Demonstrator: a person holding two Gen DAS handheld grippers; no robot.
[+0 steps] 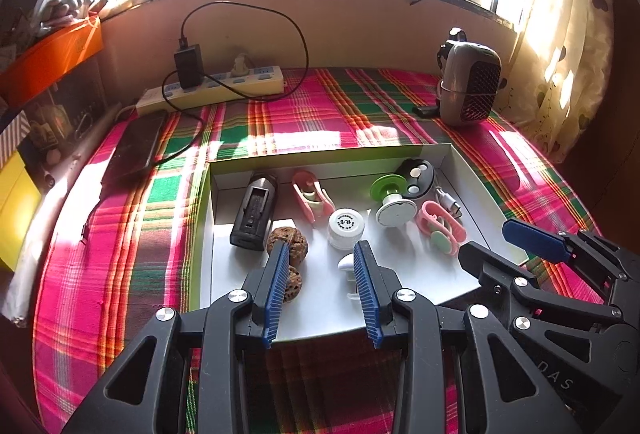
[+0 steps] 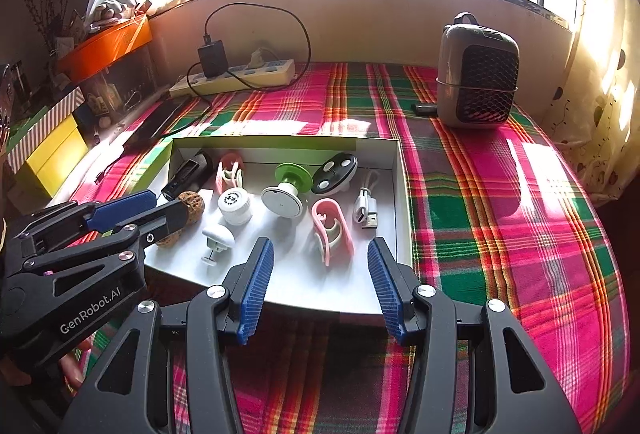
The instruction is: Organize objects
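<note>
A shallow white box [image 1: 460, 157] with a green outer wall lies on the plaid-covered counter [image 1: 320, 105] and holds the small things: a black rectangular device [image 1: 254, 211] at its left side, a brown walnut [image 1: 294, 240] just nearer than that, a white bottle cap [image 1: 346, 228] in the middle, a pink clip [image 1: 312, 195] behind the cap, a green-and-white spool [image 1: 390, 199] to the cap's right, a black oval case [image 1: 416, 177] toward the box's far right corner, and a second pink clip [image 1: 440, 226] near the right wall. Both claws hover over the box's near edge, empty. The left claw [image 1: 322, 290] has its jaws apart, and one finger covers part of the walnut and of a white knob [image 1: 346, 264]. The right claw [image 2: 320, 286] stands wider apart, nothing between its pads. Behind the box are a power strip [image 1: 216, 87] with a black charger [image 1: 188, 65] plugged in, and to the far right a grey fan heater [image 1: 470, 83]. The right wrist view alone shows the white knob [image 2: 218, 238] whole, and a white USB adapter [image 2: 366, 209] by the box's right wall.
</note>
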